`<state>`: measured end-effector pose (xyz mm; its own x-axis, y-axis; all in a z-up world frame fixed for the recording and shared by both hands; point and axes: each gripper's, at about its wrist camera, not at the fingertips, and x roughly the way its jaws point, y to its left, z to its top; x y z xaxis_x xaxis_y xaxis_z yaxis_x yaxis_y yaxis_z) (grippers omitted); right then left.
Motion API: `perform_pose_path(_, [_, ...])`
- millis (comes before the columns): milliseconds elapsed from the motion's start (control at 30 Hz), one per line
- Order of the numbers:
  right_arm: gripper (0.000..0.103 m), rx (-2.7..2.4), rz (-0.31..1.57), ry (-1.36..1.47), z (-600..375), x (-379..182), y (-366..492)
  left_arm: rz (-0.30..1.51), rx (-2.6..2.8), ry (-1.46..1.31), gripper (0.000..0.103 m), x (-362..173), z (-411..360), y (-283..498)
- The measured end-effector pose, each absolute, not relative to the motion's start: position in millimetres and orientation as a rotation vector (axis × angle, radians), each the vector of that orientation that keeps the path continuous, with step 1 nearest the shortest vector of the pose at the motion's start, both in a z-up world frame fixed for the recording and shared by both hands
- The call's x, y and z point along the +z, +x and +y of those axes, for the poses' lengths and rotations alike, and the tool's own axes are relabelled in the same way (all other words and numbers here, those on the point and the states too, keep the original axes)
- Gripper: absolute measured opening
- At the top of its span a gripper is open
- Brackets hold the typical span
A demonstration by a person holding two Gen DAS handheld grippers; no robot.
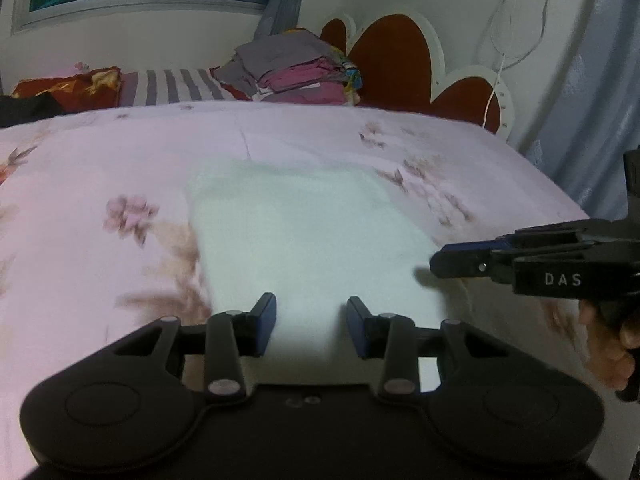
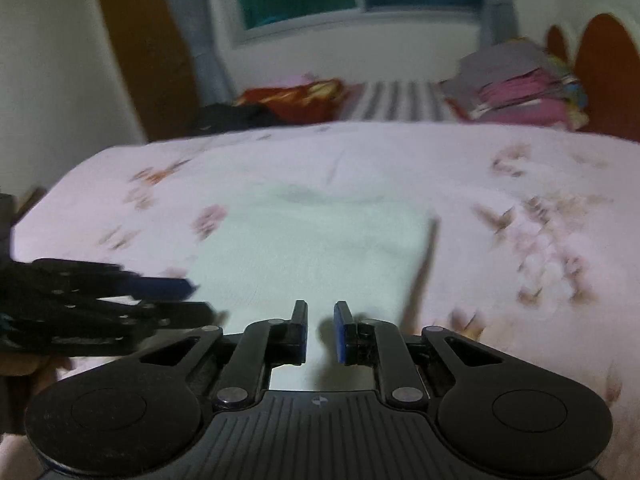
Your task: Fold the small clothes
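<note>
In the left wrist view, a pale mint-white garment (image 1: 316, 236) lies flat on the pink floral bedspread (image 1: 100, 168), directly ahead of the left gripper (image 1: 312, 324) and reaching back under it; the jaws stand partly apart above the near hem with cloth showing in the gap, and no pad presses on it. The right gripper (image 1: 444, 262) comes in from the right edge, its tips at the garment's near right side; seen side-on, its jaws look nearly together, and whether they pinch cloth cannot be told. A hand (image 1: 612, 348) behind it is cut off by the frame. The garment's long axis runs near to far, its far end blurred, so its kind is unclear. In the right wrist view, the same garment (image 2: 320, 248) spreads ahead of the right gripper (image 2: 321, 330), whose jaws leave only a narrow gap above the near edge, with nothing visibly clamped. The left gripper (image 2: 188, 288) smears in from the left, beside the garment's near left corner. Motion blur hides the garment's detail; folded laundry (image 2: 516, 84) sits far right.
</note>
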<state>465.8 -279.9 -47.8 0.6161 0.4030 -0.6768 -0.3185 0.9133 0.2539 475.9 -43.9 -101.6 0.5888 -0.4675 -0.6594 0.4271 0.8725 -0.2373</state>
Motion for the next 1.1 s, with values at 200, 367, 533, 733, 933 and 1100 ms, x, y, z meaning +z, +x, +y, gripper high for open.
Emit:
perform_pose_path(200, [0.014,0.458,0.926,0.068,-273.1,-74.3,414.0,0.812,-0.448,0.007,0.037,-115.8,-43.9,417.4])
perform_pose_path(367, [0.014,0.386,0.931,0.057,-274.7,-84.1,384.0,0.81,-0.39,-0.001,0.037,-118.7,-43.1,393.7])
perform_pose_path(533, [0.014,0.371,0.923,0.085,-277.2,-74.7,384.3,0.83,-0.357,-0.011,0.037,-111.5,-42.2,395.0])
perform_pose_path(733, [0.014,0.361,0.952,0.087,-278.7,-82.0,382.1,0.851,-0.314,0.001,0.042,-117.8,-43.9,392.4])
perform_pose_path(933, [0.014,0.356,0.924,0.141,-288.3,-69.2,379.1,0.843,-0.297,-0.019,0.055,-108.7,-39.7,387.8])
perform_pose_path(1100, [0.069,0.175,0.88,0.178,-313.2,-57.0,384.3,0.823,-0.229,-0.031,0.096,-105.9,-28.4,392.5])
